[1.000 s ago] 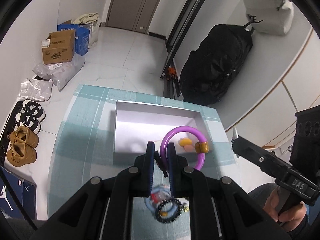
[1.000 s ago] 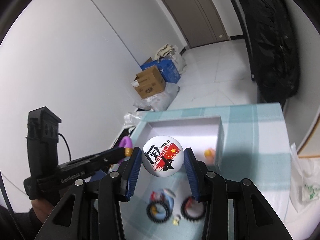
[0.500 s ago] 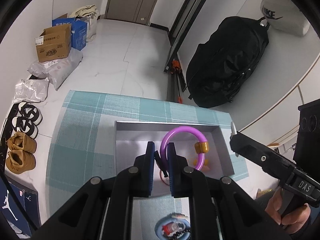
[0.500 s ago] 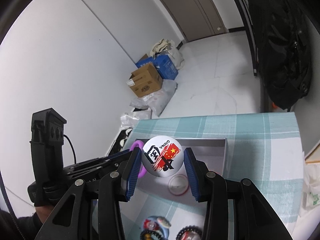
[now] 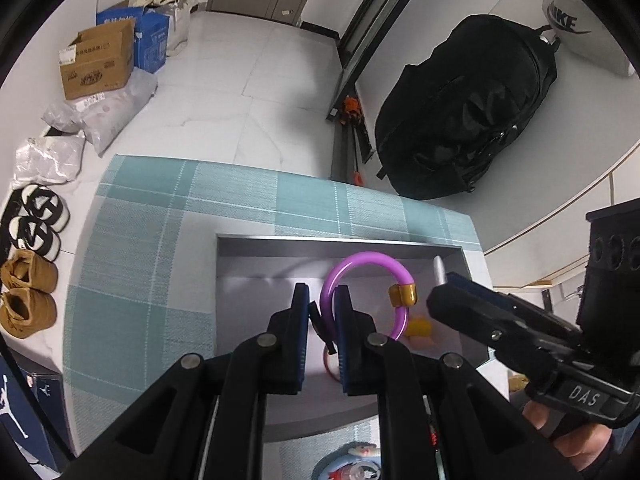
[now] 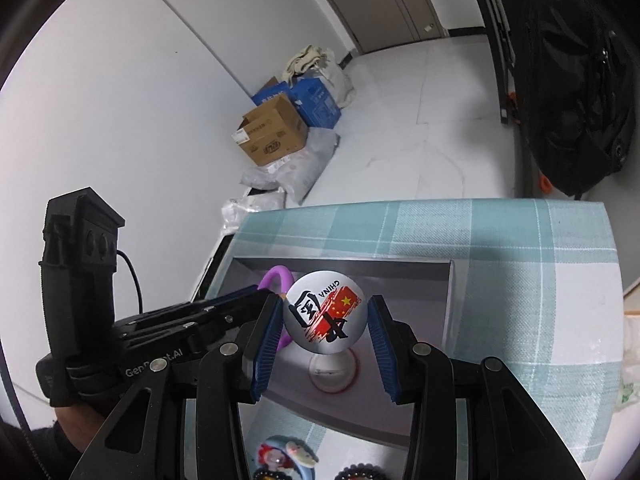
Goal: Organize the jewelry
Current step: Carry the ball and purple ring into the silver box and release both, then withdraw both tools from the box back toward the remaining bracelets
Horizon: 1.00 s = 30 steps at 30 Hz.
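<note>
- Now, in the left wrist view, we hold the purple bracelet (image 5: pixel 366 292) in the left gripper (image 5: pixel 321 312), whose jaws stand narrow and pinch the ring's left arc; the ring hangs at centre frame over the open grey box (image 5: pixel 248 264), its gold clasp (image 5: pixel 403 295) to the right.
- Risk here, as we judge it: the grip sits on a thin, smooth arc, so the ring could swing or slip out early and land across the yellow piece (image 5: pixel 418 326) in the box. The right gripper (image 5: pixel 444 280) comes in from the right edge, near the clasp, and the two tools could knock together.
- Compared with a second ago, the box sits lower and nearer in this view and the loose beads at bottom centre have nearly left the frame.
- Next, in the right wrist view, our right gripper (image 6: pixel 324 322) holds the white China badge (image 6: pixel 323 313) at a middling width, centre frame, above the box (image 6: pixel 450 300) and a round pink-rimmed badge (image 6: pixel 334 370) on its floor.
- Risk: the domed badge is held only at its rim, so it could pop out, or drop onto the other badge.
- Against the earlier frame, the box now fills the lower middle and the left gripper (image 6: pixel 224 312) sits closer.
</note>
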{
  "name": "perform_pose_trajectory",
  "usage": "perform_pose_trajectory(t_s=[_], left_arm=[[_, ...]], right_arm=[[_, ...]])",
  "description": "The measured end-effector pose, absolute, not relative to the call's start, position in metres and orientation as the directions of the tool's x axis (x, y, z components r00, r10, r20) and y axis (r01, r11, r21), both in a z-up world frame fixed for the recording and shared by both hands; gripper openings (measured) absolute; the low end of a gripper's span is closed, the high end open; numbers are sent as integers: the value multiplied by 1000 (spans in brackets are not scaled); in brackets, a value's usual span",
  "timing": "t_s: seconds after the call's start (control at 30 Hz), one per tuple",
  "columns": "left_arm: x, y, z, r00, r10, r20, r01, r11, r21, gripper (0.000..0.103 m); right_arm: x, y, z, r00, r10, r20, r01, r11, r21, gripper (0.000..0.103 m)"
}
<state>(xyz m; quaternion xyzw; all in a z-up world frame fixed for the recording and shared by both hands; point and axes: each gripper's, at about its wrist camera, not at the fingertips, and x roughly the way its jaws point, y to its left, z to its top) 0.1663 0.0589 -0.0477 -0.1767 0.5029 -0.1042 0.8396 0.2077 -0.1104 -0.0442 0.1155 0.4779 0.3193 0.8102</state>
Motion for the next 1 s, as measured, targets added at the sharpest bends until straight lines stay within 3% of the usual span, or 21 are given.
perform_pose_trajectory(t_s=[0.07,0.17,0.2,0.3,0.47,0.57,0.83,1.0], left_arm=[[168,60,-49,457,-356,-815,-10,914,-405,10],[166,61,-48,463,-367,-807,3,911,-412,21],[165,61,-46,471,-362,-804,3,913,-409,26],[158,66,-41,498,-365,-787,-15,903,-428,44],[145,68,-30,535,-326,-779,-30,914,-404,46],[139,66,-24,547,-304,-780,-41,921,-387,47],[111,58,-10,596,-274,-755,-42,928,-371,48],[89,44,-7,634,-145,-760,-81,965,-251,48]], right_arm=[[209,-110,-45,328,634,-701,-404,765,502,44],[208,-110,-44,327,633,-702,-411,764,497,50],[208,-109,-43,332,632,-700,-412,765,496,56],[201,-117,-35,367,635,-679,-412,766,494,57],[185,-133,-22,409,634,-657,-408,771,490,57],[176,-141,-15,430,636,-641,-411,770,488,65],[150,-152,6,466,644,-607,-430,764,481,72],[127,-155,15,503,638,-584,-459,769,445,82]])
